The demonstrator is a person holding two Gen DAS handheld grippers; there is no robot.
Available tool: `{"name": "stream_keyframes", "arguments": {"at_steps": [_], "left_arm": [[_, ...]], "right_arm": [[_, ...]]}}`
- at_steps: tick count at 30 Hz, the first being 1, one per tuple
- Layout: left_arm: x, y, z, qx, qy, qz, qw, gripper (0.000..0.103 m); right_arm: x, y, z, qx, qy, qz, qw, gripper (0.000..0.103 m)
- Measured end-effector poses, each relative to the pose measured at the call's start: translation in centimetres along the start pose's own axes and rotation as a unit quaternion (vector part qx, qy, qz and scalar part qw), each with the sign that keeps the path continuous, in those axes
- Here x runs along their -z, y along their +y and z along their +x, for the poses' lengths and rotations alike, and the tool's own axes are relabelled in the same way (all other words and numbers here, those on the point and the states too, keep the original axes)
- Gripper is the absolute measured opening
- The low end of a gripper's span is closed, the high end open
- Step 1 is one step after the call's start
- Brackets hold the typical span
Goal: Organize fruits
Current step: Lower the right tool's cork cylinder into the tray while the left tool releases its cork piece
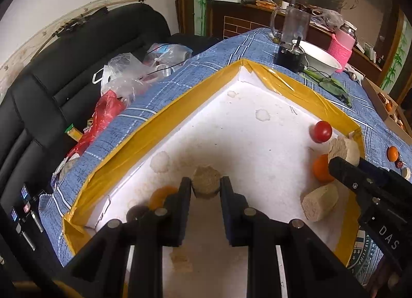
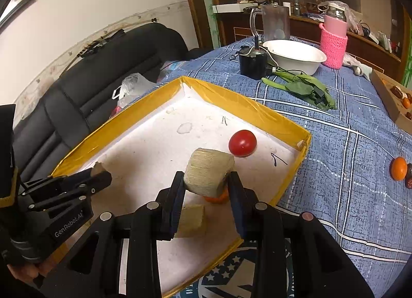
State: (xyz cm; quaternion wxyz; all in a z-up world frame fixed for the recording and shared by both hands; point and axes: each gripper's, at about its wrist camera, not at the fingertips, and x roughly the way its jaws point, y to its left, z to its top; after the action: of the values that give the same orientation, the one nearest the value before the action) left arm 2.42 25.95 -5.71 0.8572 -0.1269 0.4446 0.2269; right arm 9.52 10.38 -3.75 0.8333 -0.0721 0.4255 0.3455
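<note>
Both tongs are clamped on pale cylindrical chunks over the white foam tray (image 2: 296,141) with yellow-taped rim: the left gripper (image 1: 206,187) pinches a small chunk (image 1: 206,182) near the tray's left wall, the right gripper (image 2: 206,182) holds a larger chunk (image 2: 208,172) above an orange fruit (image 2: 217,198); a red tomato (image 2: 242,142) lies just beyond, another chunk (image 2: 191,220) beneath

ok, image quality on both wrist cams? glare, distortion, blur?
Left wrist view: heavy fisheye bend, dark vignette in the corners, glare on the yellow tape of the tray rim, and the left gripper shades the tray floor under it. Right wrist view: same bend, tomato sharp with a small highlight, cabinet behind hazy.
</note>
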Motion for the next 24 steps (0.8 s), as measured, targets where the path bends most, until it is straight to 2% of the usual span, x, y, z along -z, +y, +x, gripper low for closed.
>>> {"name": "stream_keyframes", "arguments": {"at_steps": [3,5,7,8,9,11,12,15,18,24], "left_arm": [[0.0,0.2,0.1,0.001,0.002,-0.005,1.0,0.026],[0.1,0.3,0.1,-0.004,0.006,-0.006,1.0,0.027],[0.2,0.6,0.1,0.001,0.017,-0.013,0.9998,0.044],[0.3,0.8,0.0,0.005,0.019,-0.02,0.9996,0.063],[0.4,0.9,-0.3,0.006,0.016,-0.026,0.9995,0.072],[0.7,0.9,-1.1,-0.006,-0.001,-0.028,0.9996,0.073],[0.7,0.9,-1.5,-0.01,-0.005,-0.025,0.9996,0.076],[0.9,0.7,-2.4,-0.018,-0.01,-0.017,0.9997,0.077],[1.0,0.4,-3.5,-0.016,-0.02,-0.017,0.9995,0.081],[1.3,-1.9,-5.8,-0.002,-0.043,0.001,0.9991,0.083]], "right_arm": [[0.0,-0.1,-0.2,0.002,0.001,-0.002,1.0,0.043],[0.0,-0.2,-0.9,0.003,-0.005,0.001,1.0,0.045],[0.1,-0.4,-1.8,0.005,-0.014,0.004,1.0,0.053],[0.1,-0.4,-2.0,0.004,-0.016,0.004,1.0,0.053],[0.2,-0.5,-2.4,0.002,-0.018,0.005,1.0,0.054],[0.5,-0.6,-3.1,0.004,-0.024,0.008,1.0,0.057],[0.7,-0.8,-3.4,0.003,-0.027,0.01,1.0,0.057],[1.3,-1.6,-4.8,0.005,-0.035,0.019,0.999,0.058],[2.1,-3.1,-6.5,0.011,-0.048,0.033,0.998,0.066],[4.2,-7.7,-9.8,0.029,-0.066,0.08,0.994,0.068]]}}
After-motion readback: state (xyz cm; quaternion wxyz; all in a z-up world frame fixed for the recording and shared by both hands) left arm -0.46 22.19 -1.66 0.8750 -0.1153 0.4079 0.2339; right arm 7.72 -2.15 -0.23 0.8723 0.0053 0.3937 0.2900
